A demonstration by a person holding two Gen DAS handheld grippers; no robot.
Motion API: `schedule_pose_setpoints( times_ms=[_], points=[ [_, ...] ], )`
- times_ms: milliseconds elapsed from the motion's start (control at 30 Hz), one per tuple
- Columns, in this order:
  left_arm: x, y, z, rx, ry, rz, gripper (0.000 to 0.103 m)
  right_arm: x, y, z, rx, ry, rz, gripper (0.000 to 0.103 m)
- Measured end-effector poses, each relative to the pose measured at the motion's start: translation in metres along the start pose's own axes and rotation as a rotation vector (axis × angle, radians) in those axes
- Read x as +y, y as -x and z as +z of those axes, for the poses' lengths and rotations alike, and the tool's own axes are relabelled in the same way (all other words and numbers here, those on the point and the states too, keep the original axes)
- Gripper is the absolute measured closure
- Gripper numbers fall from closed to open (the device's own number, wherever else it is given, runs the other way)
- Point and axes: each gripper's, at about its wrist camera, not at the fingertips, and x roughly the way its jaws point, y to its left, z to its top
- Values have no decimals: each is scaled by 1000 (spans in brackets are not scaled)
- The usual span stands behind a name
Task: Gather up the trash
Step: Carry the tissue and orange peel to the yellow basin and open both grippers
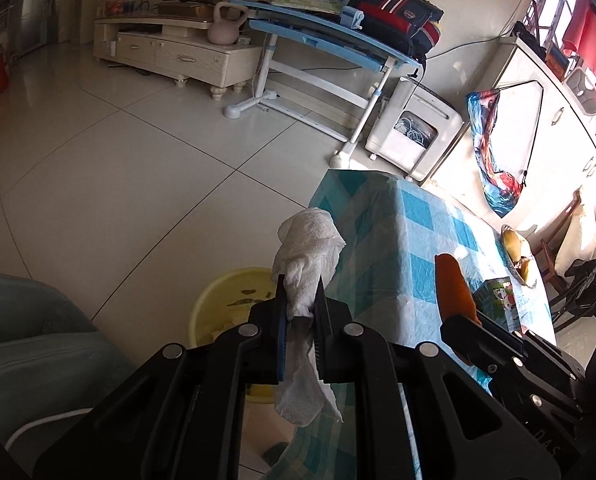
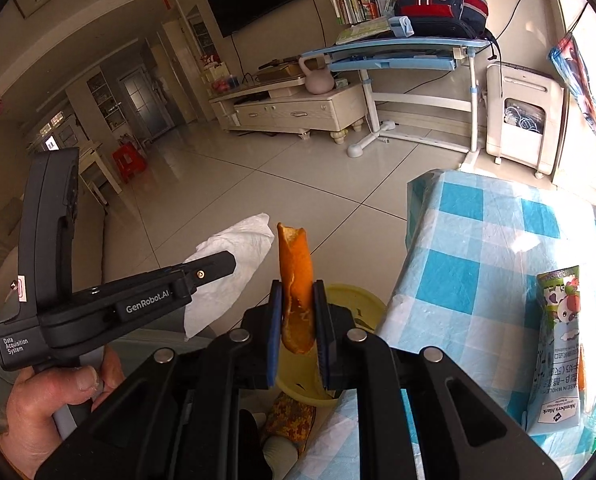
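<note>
**Trash pinched in both claws over the yellow bin**

Trash is in both my claws right now. My left claw (image 1: 301, 298) is clamped tight on a crumpled white paper towel (image 1: 308, 248), which bunches up above the fingers and trails loose below them. My right claw (image 2: 300, 312) grips a curled strip of orange peel (image 2: 296, 276) that stands upright between the blue pads (image 2: 275, 320). From the right wrist view I see the left claw just to the left, with the person's hand (image 2: 54, 404) wrapped round its handle and the towel poking out ahead of it.

Below both claws, on the tiled floor (image 1: 118, 160), sits a yellow bin (image 1: 234, 288) with a few scraps inside. It stands just left of the counter (image 2: 498, 240), which wears a blue-and-white checked cloth. A milk carton (image 2: 562, 344) lies near me on the counter's right side, and a bowl of fruit (image 1: 518, 256) sits farther along. A slippered foot (image 2: 290, 420) shows beside the bin.
</note>
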Motion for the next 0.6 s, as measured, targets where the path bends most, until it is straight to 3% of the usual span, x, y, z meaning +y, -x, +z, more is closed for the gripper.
schedule_pose_setpoints(
  times_ms=[600],
  points=[
    [2, -15, -6, 39, -40, 74, 93, 2, -28, -5, 57, -23, 10, 87]
  ],
)
